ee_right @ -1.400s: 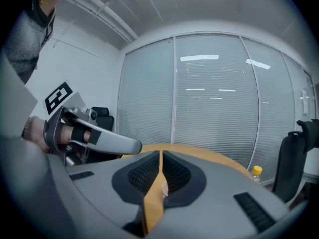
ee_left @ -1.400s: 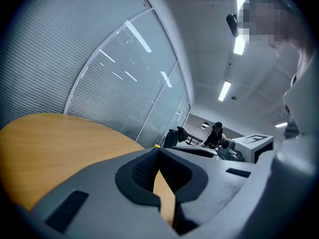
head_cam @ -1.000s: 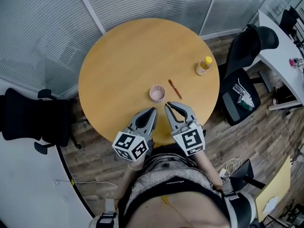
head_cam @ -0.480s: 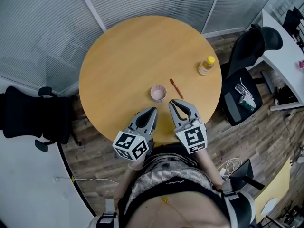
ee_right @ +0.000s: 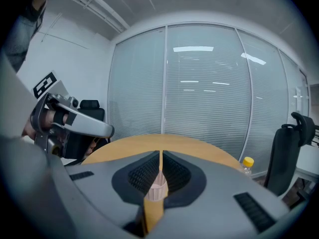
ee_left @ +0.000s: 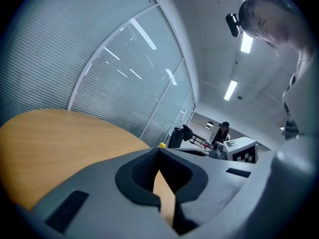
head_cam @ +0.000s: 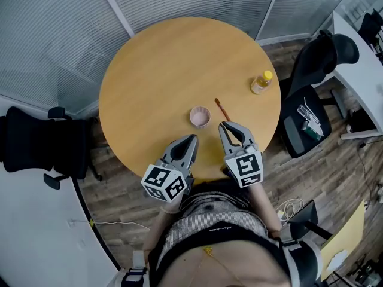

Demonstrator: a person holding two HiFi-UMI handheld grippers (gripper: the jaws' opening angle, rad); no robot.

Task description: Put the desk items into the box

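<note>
Pen [head_cam: 222,109] is judged light, stiff, slippery; mid-shaft is best pinched. Right hand-held gripper [head_cam: 227,127] is seen closed, empty

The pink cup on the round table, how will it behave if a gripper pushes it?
The pink cup looks small and thin-walled, so probably light; it may slide on the smooth table. It stands upright, so a push near its rim could tip it.
</note>
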